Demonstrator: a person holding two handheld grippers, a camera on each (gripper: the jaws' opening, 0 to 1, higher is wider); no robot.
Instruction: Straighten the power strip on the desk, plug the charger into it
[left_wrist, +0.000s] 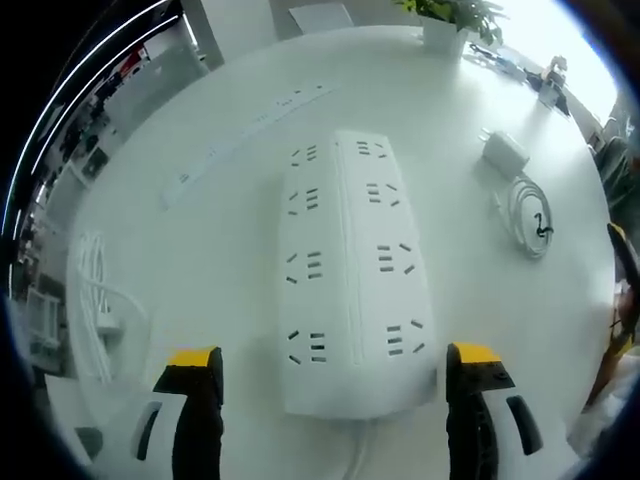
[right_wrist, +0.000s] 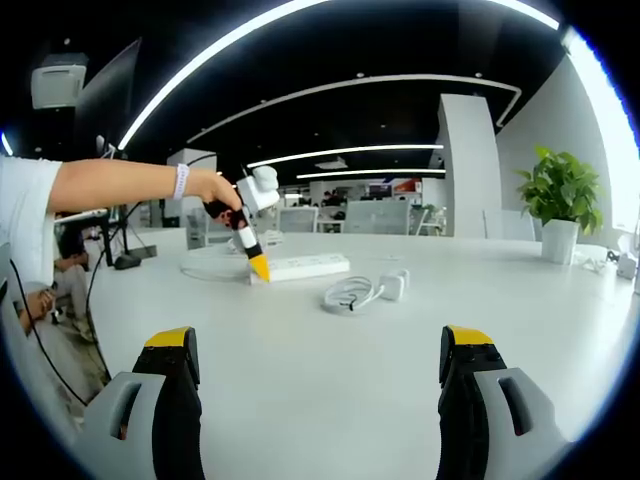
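A long white power strip (left_wrist: 350, 270) lies flat on the white desk (left_wrist: 200, 250), its near end between the open jaws of my left gripper (left_wrist: 335, 365). The jaws stand either side of it without touching. To the right lies the white charger (left_wrist: 505, 150) with its coiled cable (left_wrist: 530, 215). In the right gripper view my right gripper (right_wrist: 318, 350) stands open and empty over bare desk (right_wrist: 330, 390). Farther off I see the power strip (right_wrist: 308, 265), the charger (right_wrist: 395, 284) with its coil (right_wrist: 350, 294), and my left gripper (right_wrist: 255, 262) held down at the strip's end by a hand.
A potted plant (left_wrist: 445, 22) in a white pot (right_wrist: 560, 240) stands at the desk's far edge. Small items (left_wrist: 535, 75) lie near that edge. The strip's cord (left_wrist: 355, 455) runs toward me between the jaws. A person's arm (right_wrist: 120, 185) reaches in from the left.
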